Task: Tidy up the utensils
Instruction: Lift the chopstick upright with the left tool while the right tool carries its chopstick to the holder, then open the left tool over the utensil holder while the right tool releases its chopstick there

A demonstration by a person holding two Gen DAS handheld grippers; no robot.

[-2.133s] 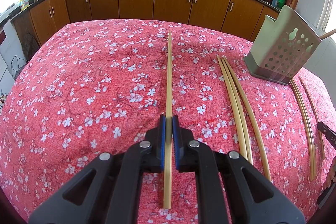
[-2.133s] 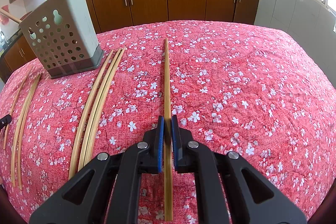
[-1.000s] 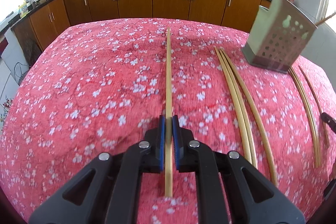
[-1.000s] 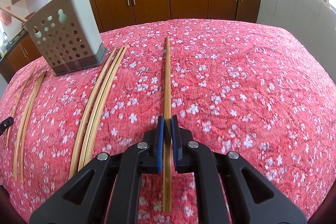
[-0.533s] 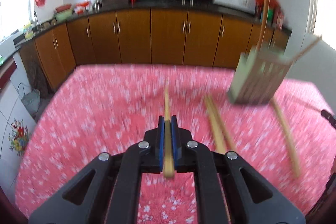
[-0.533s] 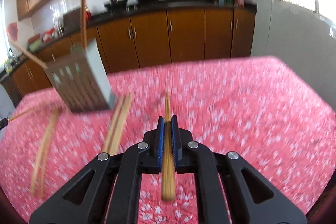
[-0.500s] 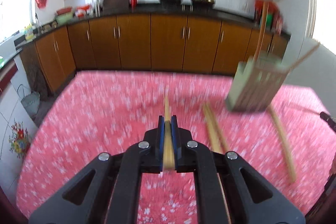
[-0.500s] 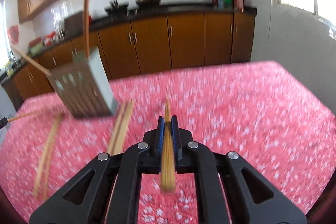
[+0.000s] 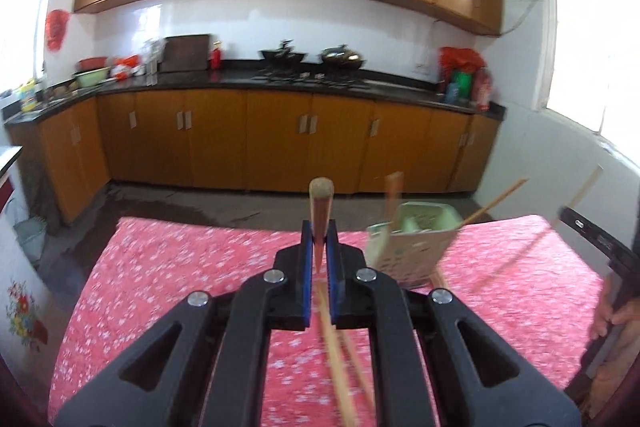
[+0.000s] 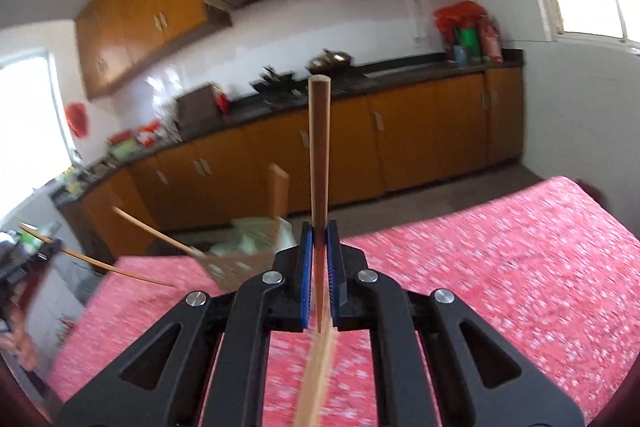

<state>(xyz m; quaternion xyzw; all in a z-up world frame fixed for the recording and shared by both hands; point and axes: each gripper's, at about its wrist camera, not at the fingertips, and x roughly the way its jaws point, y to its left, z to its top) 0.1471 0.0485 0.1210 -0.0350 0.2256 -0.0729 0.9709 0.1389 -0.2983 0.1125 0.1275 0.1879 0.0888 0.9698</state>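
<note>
My left gripper [image 9: 320,241] is shut on a bamboo chopstick [image 9: 321,203], lifted off the table with its blunt end up toward the camera. The pale green perforated utensil holder [image 9: 412,247] stands just right of it, with several sticks poking out. My right gripper [image 10: 320,243] is shut on another chopstick [image 10: 319,147], raised nearly upright. The holder [image 10: 244,255] lies left of and below it, blurred. Loose chopsticks [image 9: 340,367] lie on the red floral tablecloth [image 9: 160,287] under the left gripper.
The other gripper and the hand holding it show at the right edge of the left view [image 9: 600,267] and at the left edge of the right view [image 10: 24,267]. Kitchen cabinets [image 9: 280,139] and a counter stand behind the table.
Both grippers have lifted their chopsticks off the table and tilted them up. The views swung from the tablecloth to the kitchen wall; the holder now sits close to each gripper.
</note>
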